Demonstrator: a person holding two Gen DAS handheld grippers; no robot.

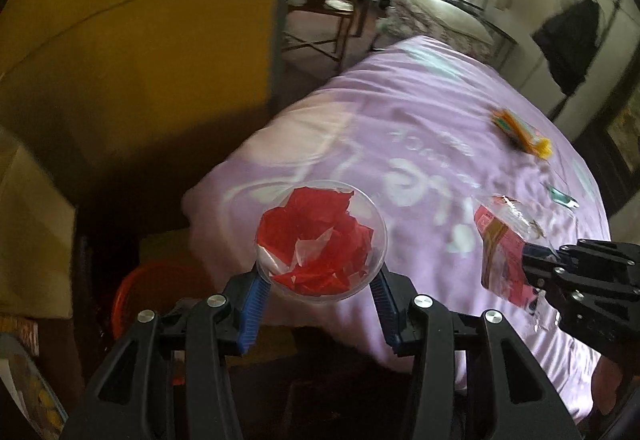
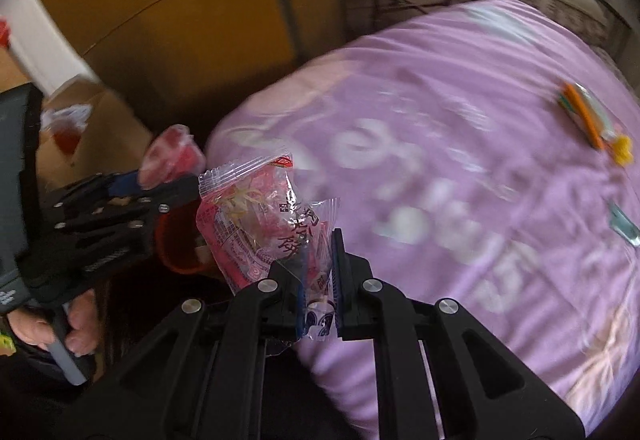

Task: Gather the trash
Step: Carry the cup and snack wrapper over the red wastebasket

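- Left wrist view: your left gripper (image 1: 321,280) has its fingers clamped on a clear cup (image 1: 322,238) of red scraps, held over the purple bed (image 1: 400,111) edge.
- Right gripper (image 2: 319,282) fingers pinch a pink snack wrapper (image 2: 256,224).
- Orange wrapper (image 2: 588,117) lies on the bed far ahead-right of those fingers.
- Orange bin (image 1: 148,288) sits below-left of your left fingers.

At the bottom centre, the left gripper (image 1: 320,282) clamps a clear cup (image 1: 322,240) stuffed with red paper. At the right edge, the right gripper (image 1: 528,264) pinches a pink wrapper (image 1: 500,240) over the purple bedspread (image 1: 400,127). An orange basket (image 1: 132,292) sits lower left.
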